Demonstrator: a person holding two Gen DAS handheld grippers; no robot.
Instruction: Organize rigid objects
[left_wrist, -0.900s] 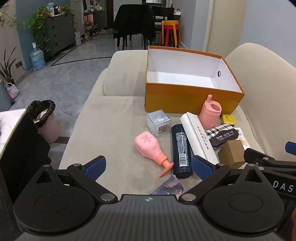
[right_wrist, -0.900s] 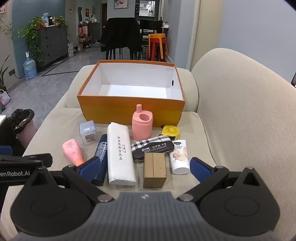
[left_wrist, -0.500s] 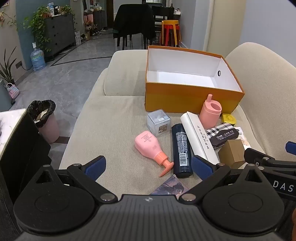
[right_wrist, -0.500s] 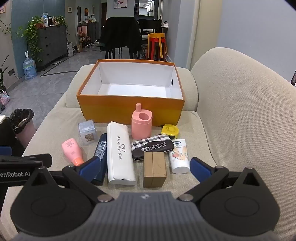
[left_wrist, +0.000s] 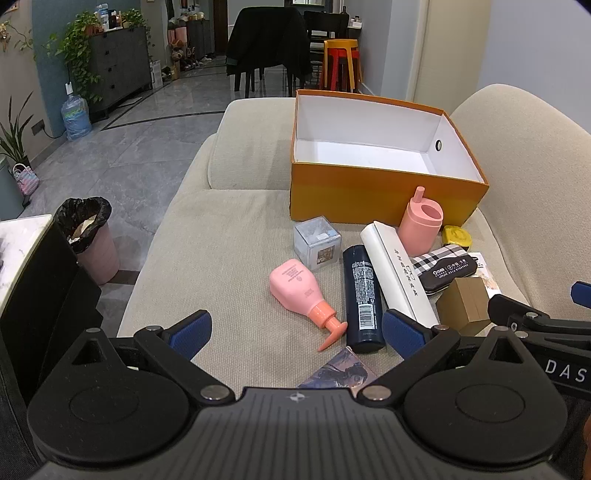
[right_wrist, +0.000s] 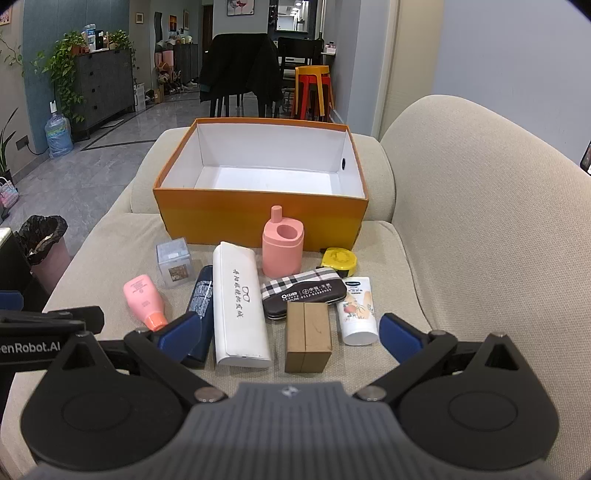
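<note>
An open orange box (right_wrist: 258, 218) with a white empty inside stands on the beige sofa (left_wrist: 221, 258); it also shows in the left wrist view (left_wrist: 369, 199). In front of it lie a pink cup (right_wrist: 282, 253), clear cube (right_wrist: 174, 262), pink pump bottle (right_wrist: 144, 302), dark can (right_wrist: 201, 295), white case (right_wrist: 238, 306), plaid case (right_wrist: 304, 291), brown box (right_wrist: 308, 338), white tube (right_wrist: 356, 310) and yellow tape measure (right_wrist: 338, 260). My left gripper (left_wrist: 295, 332) and right gripper (right_wrist: 288, 332) are open and empty, held just short of the objects.
A card or booklet (left_wrist: 341, 371) lies at the sofa's front edge under my left gripper. A pink bin with a black bag (left_wrist: 90, 236) stands on the floor to the left. The sofa backrest (right_wrist: 480, 221) rises on the right.
</note>
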